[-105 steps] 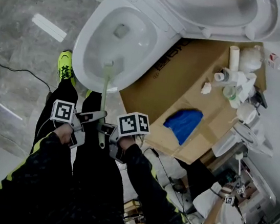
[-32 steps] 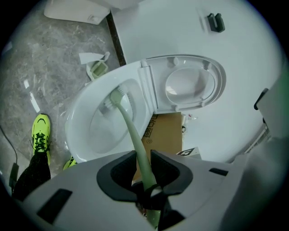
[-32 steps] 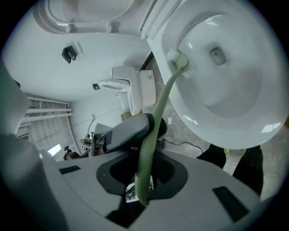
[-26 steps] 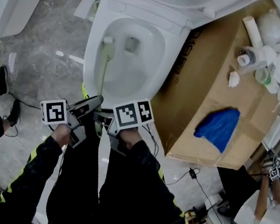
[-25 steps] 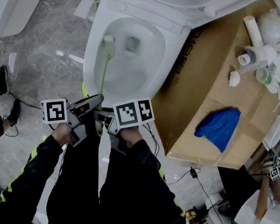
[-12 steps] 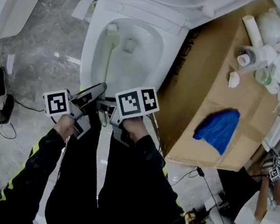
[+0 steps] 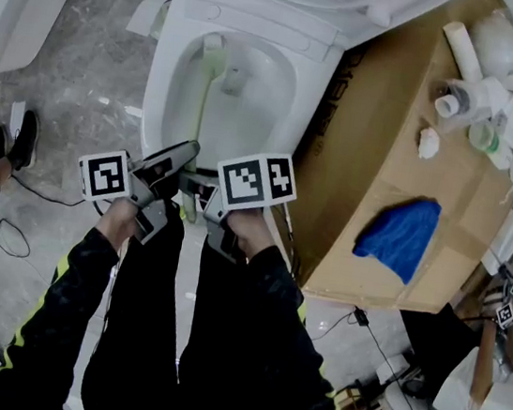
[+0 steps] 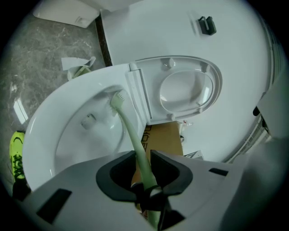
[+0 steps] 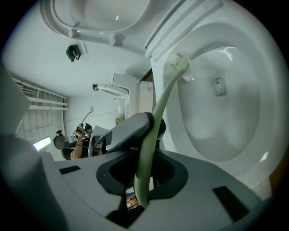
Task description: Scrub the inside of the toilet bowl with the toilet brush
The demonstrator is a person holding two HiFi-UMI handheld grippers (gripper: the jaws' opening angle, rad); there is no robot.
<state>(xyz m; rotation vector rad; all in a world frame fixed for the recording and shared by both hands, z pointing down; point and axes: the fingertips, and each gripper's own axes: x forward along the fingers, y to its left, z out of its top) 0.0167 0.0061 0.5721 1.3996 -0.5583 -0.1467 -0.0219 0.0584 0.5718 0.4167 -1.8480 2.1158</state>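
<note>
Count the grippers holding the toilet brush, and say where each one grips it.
2. The left gripper clamps the toilet brush handle nearer the toilet bowl; the right gripper clamps it just behind, near the handle's end. None seems hidden.

Floor (image 7: 87, 62): grey marbled tile.
Toilet (image 7: 159, 91): white, stands on the floor, seat raised.
Cardboard box (image 7: 370, 139): on the floor, just beside the toilet at its right.
Box top: blue cloth (image 7: 400, 231); white rolls and bottles (image 7: 482, 84) at the far end.
Cable (image 7: 45, 195): black, loose across the tiles at left.
Paper scrap (image 7: 151, 9): by the toilet base.
</note>
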